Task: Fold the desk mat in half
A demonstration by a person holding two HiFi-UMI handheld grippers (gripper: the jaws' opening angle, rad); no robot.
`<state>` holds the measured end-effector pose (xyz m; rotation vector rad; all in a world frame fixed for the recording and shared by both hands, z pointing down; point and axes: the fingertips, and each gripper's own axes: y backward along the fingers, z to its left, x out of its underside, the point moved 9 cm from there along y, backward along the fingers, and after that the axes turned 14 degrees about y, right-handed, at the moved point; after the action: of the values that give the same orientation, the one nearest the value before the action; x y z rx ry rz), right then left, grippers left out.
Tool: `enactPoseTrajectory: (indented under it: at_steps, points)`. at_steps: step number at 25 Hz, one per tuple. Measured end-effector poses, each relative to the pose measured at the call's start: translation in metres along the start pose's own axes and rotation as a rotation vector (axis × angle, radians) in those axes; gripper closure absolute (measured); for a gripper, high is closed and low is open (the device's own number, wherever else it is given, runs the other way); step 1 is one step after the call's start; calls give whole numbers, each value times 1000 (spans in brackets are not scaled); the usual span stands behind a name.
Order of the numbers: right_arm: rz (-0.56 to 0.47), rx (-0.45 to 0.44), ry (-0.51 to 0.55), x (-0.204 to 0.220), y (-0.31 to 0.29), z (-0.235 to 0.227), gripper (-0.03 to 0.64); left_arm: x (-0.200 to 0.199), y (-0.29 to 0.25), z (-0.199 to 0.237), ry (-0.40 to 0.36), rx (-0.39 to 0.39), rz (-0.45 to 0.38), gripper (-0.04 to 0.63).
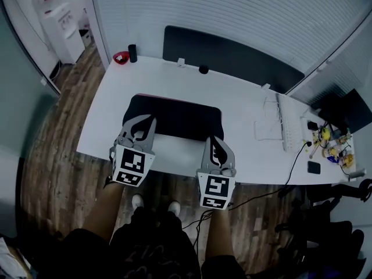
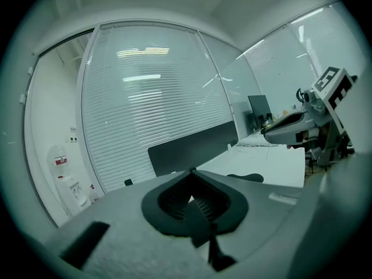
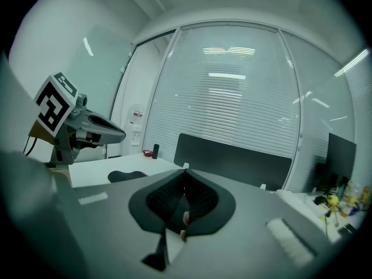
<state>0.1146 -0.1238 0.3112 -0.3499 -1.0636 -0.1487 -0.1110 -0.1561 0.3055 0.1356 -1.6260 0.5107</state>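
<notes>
The desk mat (image 1: 174,115) lies in the middle of the white worktop (image 1: 244,97), its long axis running left to right across the frame, parallel to the worktop's near edge. Both grippers sit at its near long edge. The left gripper (image 1: 139,122) is by the lower-left corner and the right gripper (image 1: 214,140) by the lower-right corner, so each is about as close to the mat as the other.

In the left gripper view the jaws of the left gripper (image 2: 192,171) are together, with a thin dark sheet pinched between the ribbed pads. The right gripper view shows the same for the right gripper (image 3: 185,170). I judge that sheet to be the mat's near edge, clamped at both ends.

The far long edge lies above the grippers in the frame. The fold therefore calls for carrying the held edge upward and away, towards the dark panel (image 1: 232,57).

The mat looks matte black, thin and limp, with rounded corners and a faint reddish line along its far edge. It will likely sag between the two grips.
</notes>
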Motion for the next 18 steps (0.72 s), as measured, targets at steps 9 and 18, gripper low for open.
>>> enactPoseTrajectory:
  at_steps: [9,18]
  points:
    - [-41,-6,-68,-11,39,16,607,-12,45,-7,69,11,-60,597]
    - [-79,3,-89,-25,56,23,607,-13,79,-7,140,-2,-100,597]
